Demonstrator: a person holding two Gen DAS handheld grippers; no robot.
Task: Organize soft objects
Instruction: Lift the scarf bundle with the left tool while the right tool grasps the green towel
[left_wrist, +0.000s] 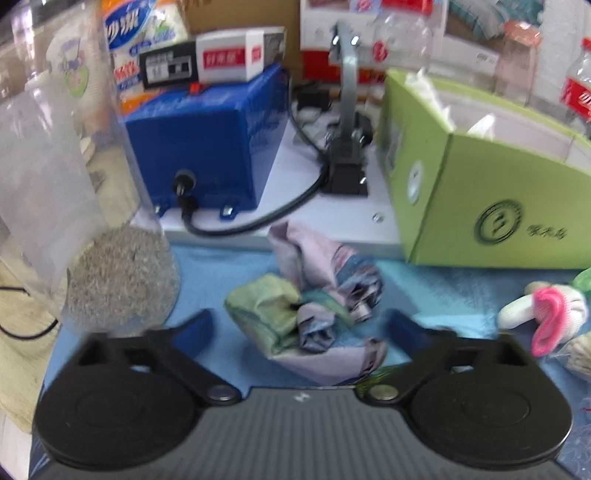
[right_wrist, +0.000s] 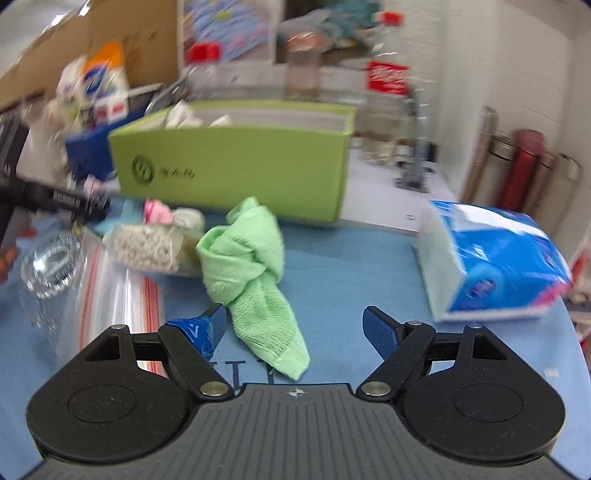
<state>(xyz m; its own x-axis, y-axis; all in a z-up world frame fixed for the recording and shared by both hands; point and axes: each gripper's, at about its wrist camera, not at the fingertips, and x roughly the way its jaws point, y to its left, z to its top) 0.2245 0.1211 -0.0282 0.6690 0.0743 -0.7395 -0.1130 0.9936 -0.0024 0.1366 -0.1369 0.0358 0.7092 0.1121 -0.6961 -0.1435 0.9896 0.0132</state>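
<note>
In the left wrist view a crumpled pastel cloth (left_wrist: 314, 306) lies on the blue mat between the fingers of my open left gripper (left_wrist: 299, 325). A green box (left_wrist: 491, 173) with white soft items inside stands behind it to the right. A white and pink glove (left_wrist: 546, 314) lies at the right edge. In the right wrist view a knotted green towel (right_wrist: 255, 273) lies on the mat just ahead of my open right gripper (right_wrist: 295, 325), close to its left finger. The green box (right_wrist: 236, 166) stands behind the towel.
A blue machine (left_wrist: 207, 140) with a cable and a clear bag of grain (left_wrist: 122, 277) stand at the left. A blue tissue pack (right_wrist: 491, 262) lies at the right, a bag of pale beads (right_wrist: 147, 247) and a zip bag (right_wrist: 107, 291) at the left.
</note>
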